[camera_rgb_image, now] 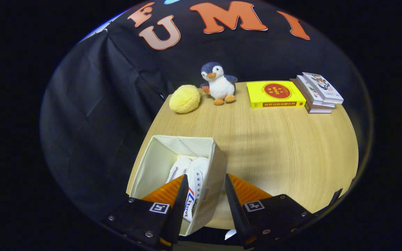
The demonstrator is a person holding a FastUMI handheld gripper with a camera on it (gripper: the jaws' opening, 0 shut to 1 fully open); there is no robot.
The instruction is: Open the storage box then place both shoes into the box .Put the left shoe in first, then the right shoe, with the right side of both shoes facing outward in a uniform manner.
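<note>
1. My gripper [204,190] sits nearest, jaws spread wide with nothing between the pads; the right wall of the box falls in the gap, untouched as far as I can tell.
2. Storage box [159,153], cream fabric, open top, stands on the near left part of the table [277,150], close to its left edge. The left finger [173,200] hangs over the box opening, the right finger [237,198] is outside it over bare wood.
3. Two white shoes [190,174] lie inside the box side by side, lengthwise, toes pointing away from me. The one nearer the right wall shows lace eyelets and a red-blue stripe by the heel; its rear is partly hidden by the left finger.
4. Far side of the table, left to right: yellow sponge-like ball [185,99], penguin plush [218,83] upright just beside it, yellow book [276,94] lying flat, then a stack of books [318,92] touching it.
</note>
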